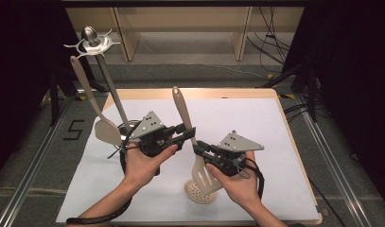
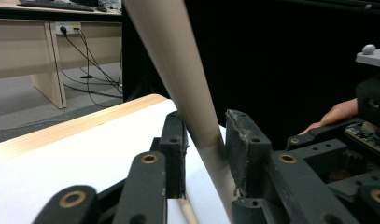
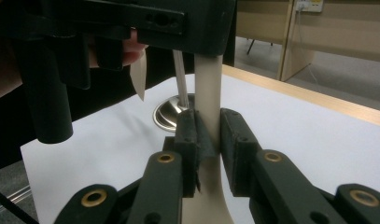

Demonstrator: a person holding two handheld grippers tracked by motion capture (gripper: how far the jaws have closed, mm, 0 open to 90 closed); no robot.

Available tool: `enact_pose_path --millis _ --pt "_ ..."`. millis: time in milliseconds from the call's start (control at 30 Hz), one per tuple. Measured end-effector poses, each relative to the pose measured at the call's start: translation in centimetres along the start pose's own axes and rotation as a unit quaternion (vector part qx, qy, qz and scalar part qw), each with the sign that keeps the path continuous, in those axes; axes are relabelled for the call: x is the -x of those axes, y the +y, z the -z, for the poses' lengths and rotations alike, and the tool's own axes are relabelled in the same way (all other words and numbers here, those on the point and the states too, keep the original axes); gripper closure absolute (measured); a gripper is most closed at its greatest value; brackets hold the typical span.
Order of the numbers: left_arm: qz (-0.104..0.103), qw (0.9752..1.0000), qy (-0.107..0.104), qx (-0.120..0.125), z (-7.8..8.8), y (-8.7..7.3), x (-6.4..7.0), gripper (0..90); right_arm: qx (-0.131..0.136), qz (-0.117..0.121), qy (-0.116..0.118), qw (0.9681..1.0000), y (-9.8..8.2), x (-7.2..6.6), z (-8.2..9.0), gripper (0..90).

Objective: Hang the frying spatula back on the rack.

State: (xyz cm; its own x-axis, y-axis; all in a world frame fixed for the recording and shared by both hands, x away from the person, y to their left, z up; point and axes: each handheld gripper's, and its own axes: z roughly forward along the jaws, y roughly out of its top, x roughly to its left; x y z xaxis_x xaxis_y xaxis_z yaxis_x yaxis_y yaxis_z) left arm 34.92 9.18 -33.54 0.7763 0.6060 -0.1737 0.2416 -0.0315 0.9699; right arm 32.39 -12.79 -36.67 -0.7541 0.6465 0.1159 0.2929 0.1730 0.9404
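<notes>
- Right gripper, held near the middle of the bench, is clamped on the beige slotted spatula low on its handle, just above the blade; in the right gripper view both pads press the handle.
- Left gripper sits just left of and above it, higher on the same handle; in the left gripper view the handle runs slanting between the jaws, against the right pad, with a sliver of gap at the left.
- Spatula stands nearly upright, blade down over a perforated beige skimmer lying at the near edge.
- Metal utensil stand, with another beige spatula hanging from it, rises at far left.
</notes>
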Motion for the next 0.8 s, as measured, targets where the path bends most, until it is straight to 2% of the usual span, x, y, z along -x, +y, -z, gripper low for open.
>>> enact_pose_path --millis 33,67,100,133,167,233,333,367,433,467,500,533,567,600,667,700,733,767,800 --pt "0.002 1.0000 -0.003 0.001 0.0 0.0 0.1 71.3 0.005 0.005 0.004 1.0000 0.0 0.0 -0.1 78.2" --pt "0.008 0.9999 -0.014 0.002 0.1 0.1 0.2 75.5 -0.003 0.003 0.004 1.0000 0.0 -0.2 -0.2 77.7" --pt "0.011 0.9997 -0.020 0.002 0.2 0.1 0.3 75.5 -0.003 0.003 0.004 1.0000 0.0 -0.2 -0.2 77.7" --pt "-0.001 0.9999 -0.017 0.001 0.2 0.2 0.6 76.5 -0.003 0.005 0.008 0.9999 0.1 -0.2 -0.3 77.2" --pt "-0.022 0.9997 -0.007 -0.004 0.3 0.2 0.7 76.8 0.001 0.005 0.009 0.9999 0.1 -0.2 -0.3 75.0" --pt "-0.041 0.9991 0.001 -0.007 0.6 0.3 0.6 76.9 -0.003 0.007 0.014 0.9999 0.3 -0.3 -0.2 68.8" --pt "-0.030 0.9995 -0.005 -0.002 1.3 0.6 -0.2 77.0 -0.011 0.018 0.012 0.9997 0.3 -0.2 0.0 63.8" --pt "-0.031 0.9995 -0.005 -0.002 1.5 0.6 -0.4 77.0 -0.012 0.024 0.006 0.9996 0.2 -0.1 0.2 62.3" --pt "-0.038 0.9993 -0.003 -0.005 2.0 0.8 -0.9 77.0 -0.014 0.020 0.009 0.9997 -0.1 -0.1 0.4 61.1" --pt "-0.044 0.9990 0.002 -0.007 2.4 0.8 -1.3 77.0 -0.009 0.021 0.011 0.9997 -0.2 0.0 0.4 60.4" --pt "-0.048 0.9988 0.009 -0.009 2.8 0.9 -1.7 77.0 -0.016 0.010 0.005 0.9998 -0.4 0.0 0.7 59.8" --pt "-0.050 0.9986 0.013 -0.010 3.1 0.9 -1.9 77.0 -0.013 0.019 0.006 0.9997 -0.6 0.3 0.8 59.7" --pt "-0.049 0.9985 0.019 -0.010 3.4 0.9 -2.2 77.0 -0.016 0.006 0.003 0.9998 -0.7 0.3 1.0 59.5" --pt "-0.050 0.9983 0.026 -0.011 3.8 0.9 -2.5 77.0 -0.015 0.023 -0.002 0.9996 -0.8 0.6 1.1 59.3" --pt "-0.050 0.9981 0.035 -0.011 4.4 1.0 -3.1 77.0 -0.023 0.005 -0.009 0.9997 -1.1 0.8 1.6 59.2" --pt "-0.049 0.9980 0.041 -0.010 4.7 1.0 -3.3 77.0 -0.017 0.015 -0.006 0.9997 -1.2 1.1 1.5 59.2" --pt "-0.049 0.9977 0.045 -0.010 5.0 1.1 -3.6 77.0 -0.018 0.007 -0.007 0.9998 -1.3 1.2 1.7 59.2" --pt "-0.051 0.9975 0.049 -0.010 5.2 1.2 -3.8 77.0 -0.020 0.015 -0.013 0.9996 -1.3 1.4 1.9 59.2" --pt "-0.071 0.9961 0.053 -0.005 5.4 1.4 -4.2 77.0 -0.023 0.011 -0.017 0.9995 -1.4 1.5 2.0 59.2"
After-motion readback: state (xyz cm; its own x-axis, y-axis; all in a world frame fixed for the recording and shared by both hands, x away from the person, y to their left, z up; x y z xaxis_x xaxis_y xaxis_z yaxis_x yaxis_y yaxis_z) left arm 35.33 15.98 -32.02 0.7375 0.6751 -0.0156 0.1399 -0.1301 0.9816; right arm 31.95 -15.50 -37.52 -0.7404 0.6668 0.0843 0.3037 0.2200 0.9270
